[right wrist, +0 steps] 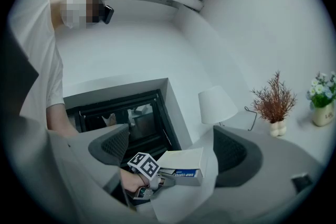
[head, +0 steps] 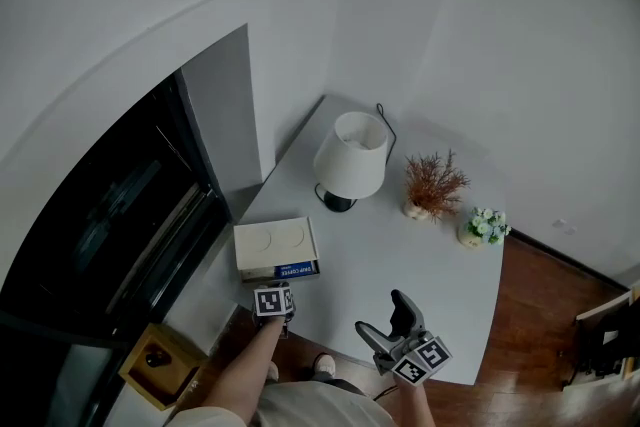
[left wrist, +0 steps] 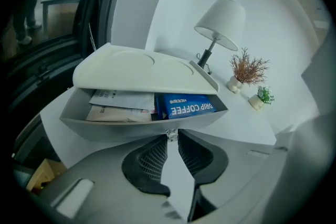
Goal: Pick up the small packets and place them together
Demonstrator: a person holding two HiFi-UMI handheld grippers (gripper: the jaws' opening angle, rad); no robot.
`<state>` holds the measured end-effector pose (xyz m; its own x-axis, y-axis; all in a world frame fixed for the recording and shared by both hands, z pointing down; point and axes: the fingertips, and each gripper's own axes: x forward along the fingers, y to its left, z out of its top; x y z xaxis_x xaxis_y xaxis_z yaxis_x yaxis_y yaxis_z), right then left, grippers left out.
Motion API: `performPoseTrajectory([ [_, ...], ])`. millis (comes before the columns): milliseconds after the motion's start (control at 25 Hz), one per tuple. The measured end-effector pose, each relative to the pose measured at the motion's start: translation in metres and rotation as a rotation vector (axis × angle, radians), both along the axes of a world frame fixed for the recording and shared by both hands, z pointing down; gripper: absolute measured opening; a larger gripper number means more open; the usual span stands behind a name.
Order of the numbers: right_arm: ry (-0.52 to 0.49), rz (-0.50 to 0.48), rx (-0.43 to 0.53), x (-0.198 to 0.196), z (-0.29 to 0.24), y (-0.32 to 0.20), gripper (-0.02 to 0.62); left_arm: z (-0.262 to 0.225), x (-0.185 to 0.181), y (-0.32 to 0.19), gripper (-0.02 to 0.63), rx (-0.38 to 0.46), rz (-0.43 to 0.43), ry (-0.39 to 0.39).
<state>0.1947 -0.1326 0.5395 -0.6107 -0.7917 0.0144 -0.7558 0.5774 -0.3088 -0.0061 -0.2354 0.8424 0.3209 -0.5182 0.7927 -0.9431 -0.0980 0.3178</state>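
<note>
A white box [head: 275, 247] lies near the front left corner of the white table [head: 410, 265]. Its lid [left wrist: 136, 68] is raised. Inside lie a blue drip-coffee packet [left wrist: 186, 106] and white packets [left wrist: 118, 105]. My left gripper [left wrist: 171, 135] is shut, its tips right at the box's front wall [left wrist: 131, 126]. A small speckled bit shows between the tips; I cannot tell what it is. In the head view the left gripper [head: 278, 297] sits at the box's near edge. My right gripper [head: 390, 320] hangs open and empty over the table's front edge, right of the box [right wrist: 184, 160].
A white lamp [head: 350, 160], a vase of dried twigs [head: 432, 185] and a small flower pot [head: 483, 227] stand at the table's far side. A dark glass-fronted unit [head: 110, 215] runs along the left. A wooden box [head: 160, 362] sits on the floor below.
</note>
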Motion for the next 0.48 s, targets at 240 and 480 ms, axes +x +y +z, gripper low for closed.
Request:
performPoseTrajectory([
  [240, 0.014, -0.051, 0.015, -0.016, 0.001, 0.000, 0.500, 0.008, 0.015, 0.068, 0.064, -0.014, 0.031, 0.017],
  [480, -0.012, -0.080, 0.011, -0.026, 0.000, -0.003, 0.500, 0.013, 0.017, 0.080, 0.063, -0.003, 0.035, 0.046],
])
